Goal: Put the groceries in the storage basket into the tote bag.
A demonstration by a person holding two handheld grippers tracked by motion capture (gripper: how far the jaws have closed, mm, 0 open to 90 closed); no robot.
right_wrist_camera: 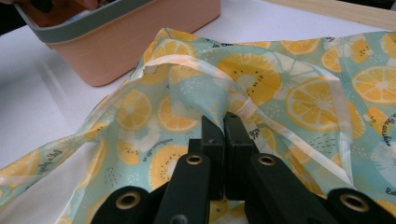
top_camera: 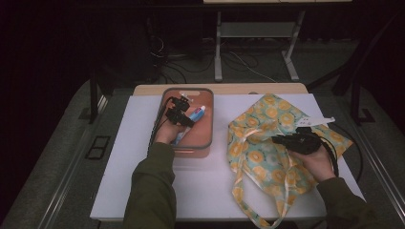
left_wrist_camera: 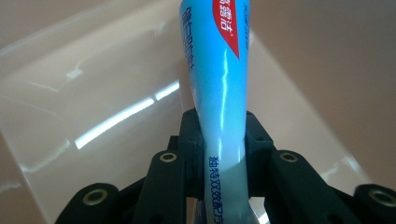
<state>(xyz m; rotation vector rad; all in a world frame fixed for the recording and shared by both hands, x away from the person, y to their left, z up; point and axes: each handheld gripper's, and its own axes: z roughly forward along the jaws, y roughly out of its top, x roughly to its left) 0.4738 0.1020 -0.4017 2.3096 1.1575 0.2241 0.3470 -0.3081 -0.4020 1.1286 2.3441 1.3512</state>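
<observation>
Toothpaste tube (left_wrist_camera: 223, 93): I have it pinched between the jaws of my left gripper (top_camera: 180, 113). In the left gripper view the blue and white tube runs up from the jaws, with a red patch near the top edge.
Left gripper: closed on the tube, inside the pink bin (top_camera: 210, 138), above its floor.
Pink bin: it sits on the tabletop (top_camera: 138, 157) towards the far edge, left of the middle; its grey rim shows in the high view.
Tube in the high view: its white cap end (top_camera: 202, 109) points towards the bin's far right corner.
Right gripper (right_wrist_camera: 224, 122): jaws pressed together on a fold of the lemon-print bag (right_wrist_camera: 299, 88), near its pale hem; I think cloth is caught between them, though the nip itself is hard to see.
Lemon-print bag: spread over the right half of the tabletop, just beside the bin, with its straps (top_camera: 241, 191) trailing to the near edge.
White tag (top_camera: 315, 121): lies on the bag near the right edge.
</observation>
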